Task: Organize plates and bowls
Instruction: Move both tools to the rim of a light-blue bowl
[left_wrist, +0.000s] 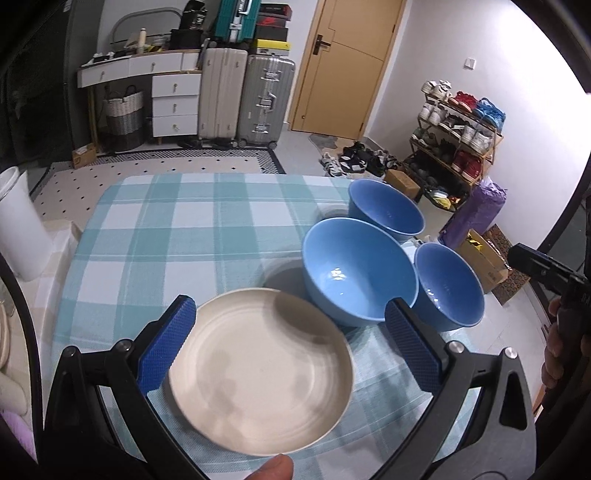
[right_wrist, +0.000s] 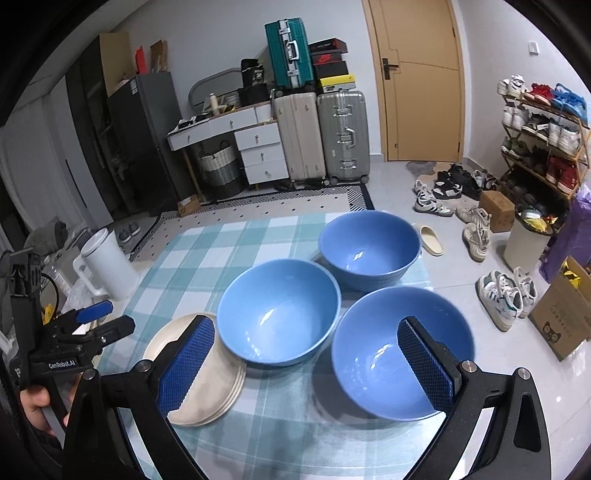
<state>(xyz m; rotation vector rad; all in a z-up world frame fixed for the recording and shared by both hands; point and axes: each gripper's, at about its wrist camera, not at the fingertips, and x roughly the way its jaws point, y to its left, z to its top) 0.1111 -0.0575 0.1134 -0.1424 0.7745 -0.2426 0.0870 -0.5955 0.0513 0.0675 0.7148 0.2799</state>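
Two grippers are in my hands, and neither holds anything. Closest to me, my left gripper (left_wrist: 291, 347) hangs with its blue pads spread wide over the stack of cream plates (left_wrist: 260, 371), which lies between the fingers on the checked tablecloth (left_wrist: 155, 236); from my right wrist view I can see several rims in that stack, so the plates look already gathered. My right gripper (right_wrist: 306, 365) is likewise wide open, its right pad over the nearest blue bowl (right_wrist: 397, 350), its left pad over the edge of the plates.

Just beyond the fingers sits the middle blue bowl (right_wrist: 279, 312), close beside the plates, and farther off, near the table's far edge, the far blue bowl (right_wrist: 369, 249). All three stand upright and separate, so I judge nesting them is what remains.

To do it well, I would bring one pad inside the nearest bowl's wall and one outside, pinch the rim firmly, lift it clear of its neighbours, and lower it centred into the middle bowl, keeping it level so it does not knock the plates.
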